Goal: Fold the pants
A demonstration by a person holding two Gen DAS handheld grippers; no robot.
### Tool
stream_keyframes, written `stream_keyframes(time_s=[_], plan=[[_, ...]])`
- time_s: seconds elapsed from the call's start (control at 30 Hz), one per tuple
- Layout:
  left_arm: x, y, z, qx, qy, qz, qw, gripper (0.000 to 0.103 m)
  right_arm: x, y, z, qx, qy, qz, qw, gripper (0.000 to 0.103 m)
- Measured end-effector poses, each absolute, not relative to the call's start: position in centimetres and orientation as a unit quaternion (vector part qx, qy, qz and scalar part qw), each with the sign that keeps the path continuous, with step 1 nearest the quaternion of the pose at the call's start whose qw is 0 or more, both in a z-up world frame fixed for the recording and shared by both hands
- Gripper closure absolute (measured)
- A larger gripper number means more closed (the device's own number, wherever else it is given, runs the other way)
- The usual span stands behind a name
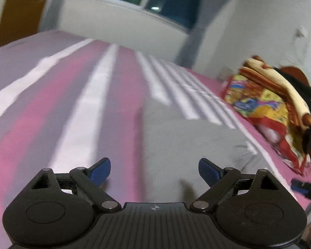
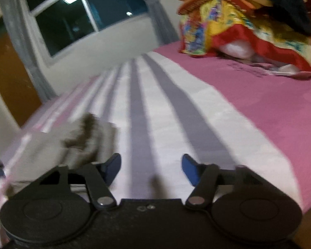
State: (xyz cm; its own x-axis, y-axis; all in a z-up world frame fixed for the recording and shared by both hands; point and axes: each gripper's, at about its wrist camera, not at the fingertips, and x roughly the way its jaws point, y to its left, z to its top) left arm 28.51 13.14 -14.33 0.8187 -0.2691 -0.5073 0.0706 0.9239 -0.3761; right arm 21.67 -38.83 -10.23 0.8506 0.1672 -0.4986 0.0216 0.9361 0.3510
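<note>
Left wrist view puts the grey pants flat on the striped bed, just ahead and right of my left gripper, its fingers wide apart and empty. My right gripper, fingers parted on nothing, has them bunched off to its left, so I judge the left hand nearer.

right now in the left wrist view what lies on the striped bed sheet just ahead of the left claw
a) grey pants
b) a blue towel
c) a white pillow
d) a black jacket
a: the grey pants lie flat on the striped bed sheet just beyond the open left claw, with nothing between its fingers.
</note>
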Motion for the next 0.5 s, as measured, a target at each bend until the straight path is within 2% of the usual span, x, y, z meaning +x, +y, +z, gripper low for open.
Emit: stream_keyframes(time_s=[0.1, 0.27, 0.5], plan=[[26.3, 13.7, -15.9, -0.152, 0.303, -0.092, 0.936, 0.013, 22.9, -36.4, -9.5, 0.191, 0.269, 0.078, 0.941, 0.058], [27.7, 11.4, -17.3, -0.067, 0.327, -0.096, 0.938, 0.013, 25.3, -32.2, -9.2, 0.179, 0.282, 0.119, 0.935, 0.055], [29.8, 11.4, -18.7, -0.059, 0.315, -0.075, 0.944, 0.013, 27.5, -29.0, -9.9, 0.177, 0.302, 0.134, 0.927, 0.053]])
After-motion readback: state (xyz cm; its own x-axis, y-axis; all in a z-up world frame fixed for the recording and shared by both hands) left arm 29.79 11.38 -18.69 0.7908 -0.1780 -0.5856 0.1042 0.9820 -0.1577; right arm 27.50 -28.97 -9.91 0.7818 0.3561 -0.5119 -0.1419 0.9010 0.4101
